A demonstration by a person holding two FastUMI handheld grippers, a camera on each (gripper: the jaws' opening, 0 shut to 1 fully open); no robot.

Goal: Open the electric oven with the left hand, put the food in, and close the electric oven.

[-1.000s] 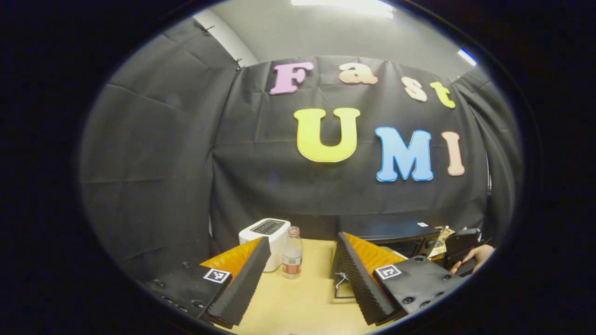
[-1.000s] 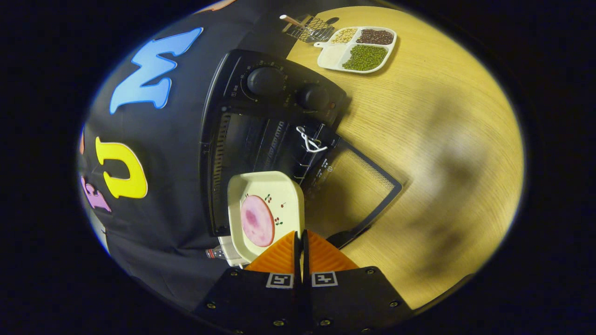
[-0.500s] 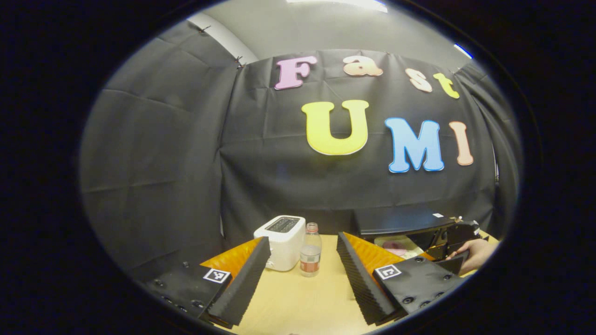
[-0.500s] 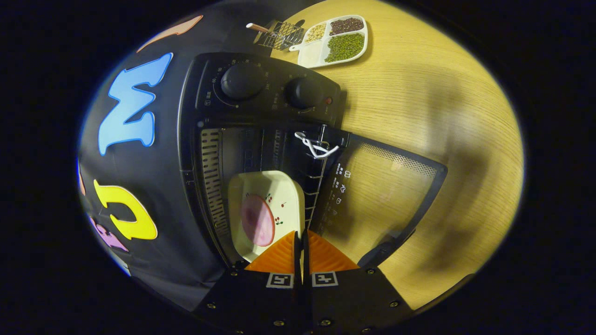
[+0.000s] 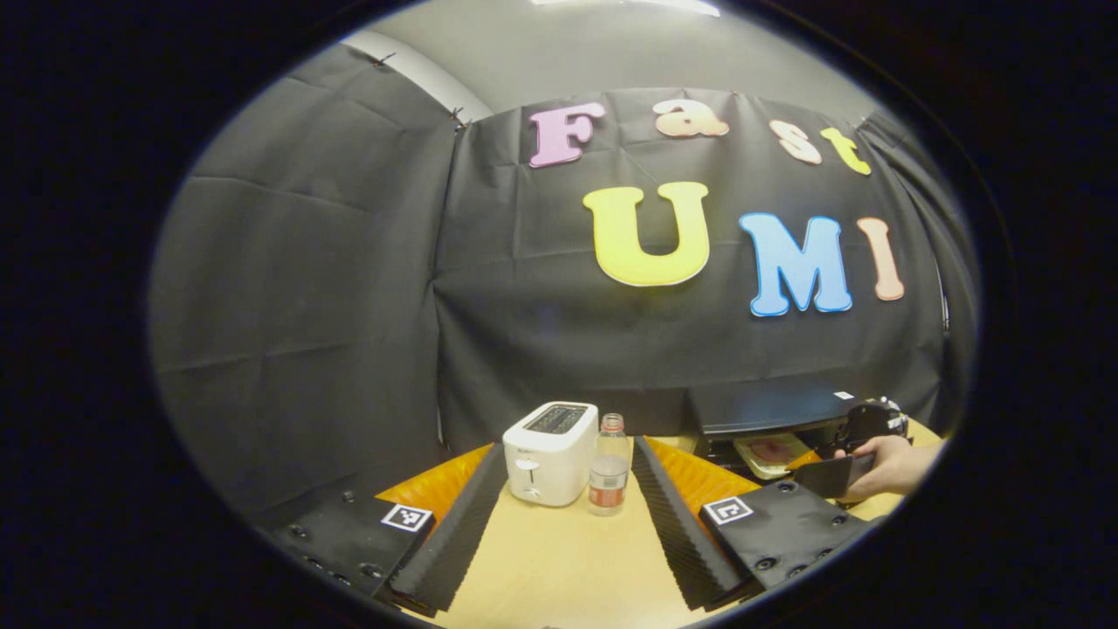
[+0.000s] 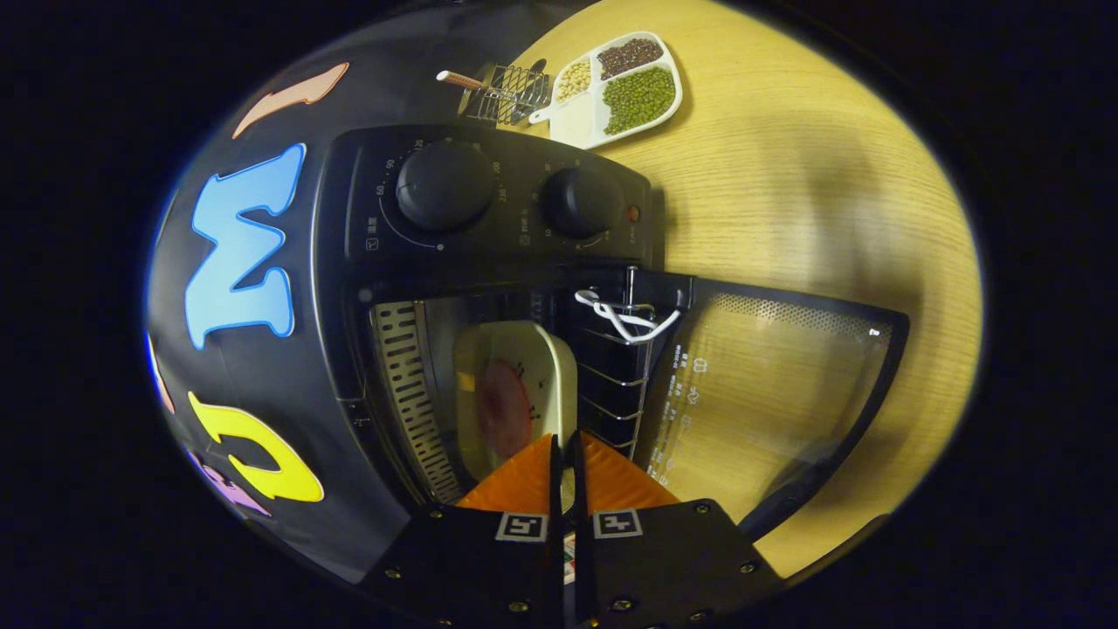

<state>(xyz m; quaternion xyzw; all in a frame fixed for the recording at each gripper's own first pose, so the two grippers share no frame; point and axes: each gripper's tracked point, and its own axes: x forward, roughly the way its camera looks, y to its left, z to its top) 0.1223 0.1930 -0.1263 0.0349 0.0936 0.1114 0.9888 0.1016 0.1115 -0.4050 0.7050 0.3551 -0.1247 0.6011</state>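
Showing matt black plastic on the oven [image 6: 349, 218] casing and knobs [image 6: 445, 185], with a glossy, see-through glass door [image 6: 769, 384] and thin bare-metal wire rack [image 6: 611, 376] inside. Looking glazed and smooth on the cream plate [image 6: 524, 349]. Showing pale wood grain with a soft sheen on the table [image 6: 803, 175]. Appearing ribbed and matt on the left gripper [image 5: 568, 515] pads, orange and ridged on the right gripper [image 6: 563, 463]. Shining smooth white plastic on the toaster [image 5: 550, 454]; clear plastic on the bottle [image 5: 609, 467].
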